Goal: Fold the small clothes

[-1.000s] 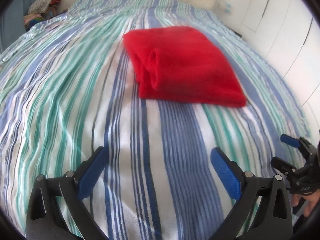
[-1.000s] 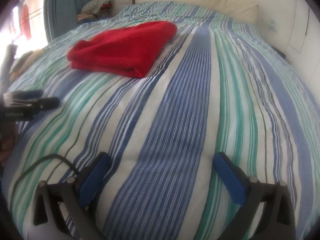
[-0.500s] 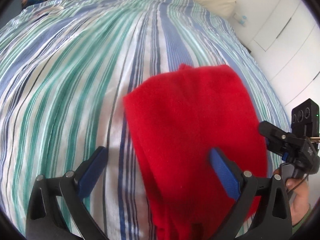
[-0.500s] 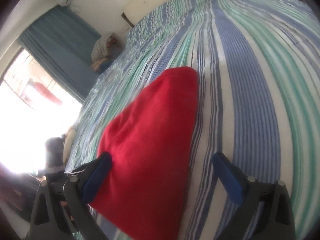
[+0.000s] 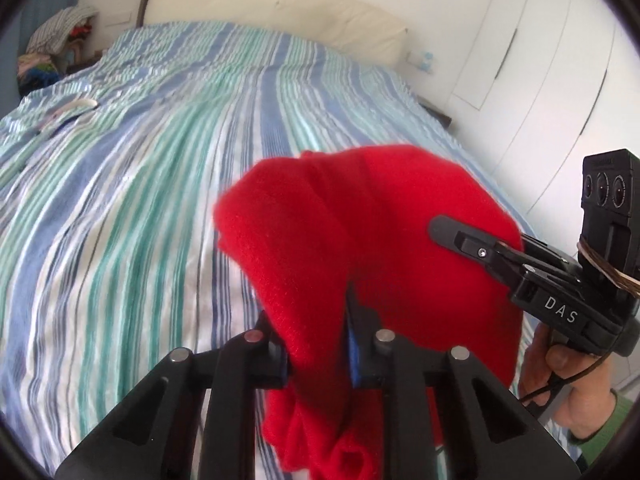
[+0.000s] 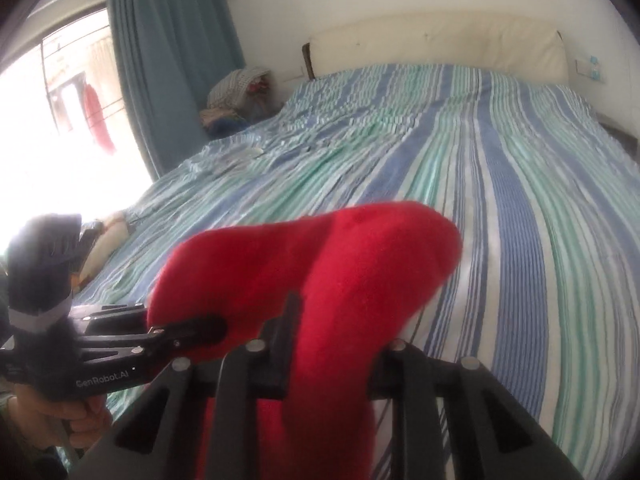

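Note:
A folded red garment (image 5: 360,240) is held up off the striped bed (image 5: 140,200). My left gripper (image 5: 316,344) is shut on its near edge, cloth bunched between the blue pads. My right gripper (image 6: 332,344) is shut on another part of the same red garment (image 6: 352,264). Each gripper shows in the other's view: the right one (image 5: 500,256) at the garment's right side, the left one (image 6: 180,332) at its left side. Loose cloth hangs below both grips.
The bed's cream headboard (image 5: 280,12) stands at the far end. White wardrobe doors (image 5: 540,80) run along the right. A pile of clothes (image 6: 236,96) sits by the blue curtain (image 6: 172,60) and bright window at the left.
Both grippers went from open above the bed to over the garment, then shut on it. The garment has risen off the bedspread and now droops between them.

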